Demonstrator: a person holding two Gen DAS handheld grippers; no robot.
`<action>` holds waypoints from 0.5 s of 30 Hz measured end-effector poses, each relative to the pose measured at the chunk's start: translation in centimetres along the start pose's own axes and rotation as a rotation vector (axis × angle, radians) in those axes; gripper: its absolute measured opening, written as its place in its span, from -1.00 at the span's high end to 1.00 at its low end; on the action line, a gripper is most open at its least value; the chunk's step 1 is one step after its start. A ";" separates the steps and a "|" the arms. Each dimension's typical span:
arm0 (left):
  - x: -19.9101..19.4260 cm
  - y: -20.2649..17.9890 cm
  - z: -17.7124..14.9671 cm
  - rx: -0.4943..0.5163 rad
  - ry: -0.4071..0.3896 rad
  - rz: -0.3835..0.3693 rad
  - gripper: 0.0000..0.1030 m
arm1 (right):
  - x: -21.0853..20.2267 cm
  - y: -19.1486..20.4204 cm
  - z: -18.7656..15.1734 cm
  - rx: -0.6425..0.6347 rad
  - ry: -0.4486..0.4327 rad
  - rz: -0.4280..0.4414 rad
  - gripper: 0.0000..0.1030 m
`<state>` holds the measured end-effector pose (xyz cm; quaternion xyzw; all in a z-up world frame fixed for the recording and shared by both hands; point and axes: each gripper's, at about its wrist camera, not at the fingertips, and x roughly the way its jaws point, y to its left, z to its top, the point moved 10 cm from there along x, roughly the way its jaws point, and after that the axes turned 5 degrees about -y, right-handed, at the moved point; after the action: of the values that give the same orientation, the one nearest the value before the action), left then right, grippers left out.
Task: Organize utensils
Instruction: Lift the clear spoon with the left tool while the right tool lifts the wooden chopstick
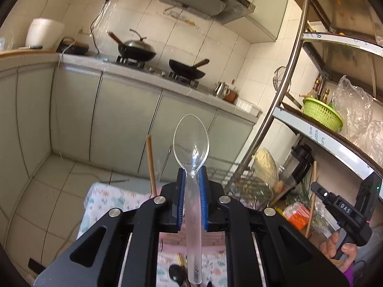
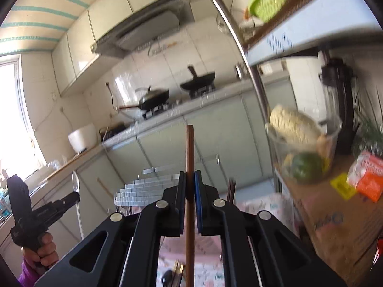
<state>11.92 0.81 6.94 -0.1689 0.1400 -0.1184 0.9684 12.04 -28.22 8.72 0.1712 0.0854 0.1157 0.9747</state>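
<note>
My left gripper (image 1: 191, 177) is shut on a clear plastic spoon (image 1: 191, 143), bowl up, held upright in the air. It also shows in the right wrist view (image 2: 76, 185) at the left. My right gripper (image 2: 190, 179) is shut on a brown wooden chopstick (image 2: 190, 153), held upright. The same gripper shows in the left wrist view (image 1: 313, 186) at the right, with the chopstick (image 1: 312, 198) in it. Another wooden stick (image 1: 151, 165) stands just left of the spoon. More utensils, a black spoon (image 1: 176, 273) among them, lie below on a patterned cloth (image 1: 103, 201).
A kitchen counter (image 1: 143, 71) with two woks on the stove runs along the far wall. A metal shelf rack (image 1: 287, 76) with a green basket (image 1: 320, 113), plastic bags, a glass bowl of food (image 2: 299, 138) and an orange box (image 2: 368, 179) stands at the right.
</note>
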 end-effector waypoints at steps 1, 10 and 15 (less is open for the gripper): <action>0.4 -0.2 0.5 0.013 -0.016 0.006 0.79 | 0.1 0.0 0.7 -0.007 -0.022 -0.001 0.87; 3.7 -0.6 2.8 0.024 -0.092 0.028 0.79 | 2.9 0.8 5.1 -0.081 -0.234 -0.018 0.87; 4.7 0.0 3.2 0.049 -0.134 0.052 0.78 | 4.9 0.1 5.2 -0.119 -0.313 -0.043 0.87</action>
<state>17.23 0.41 8.74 -0.1492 0.0765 -0.0850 0.9822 17.84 -28.51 12.98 0.1273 -0.0707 0.0716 0.9867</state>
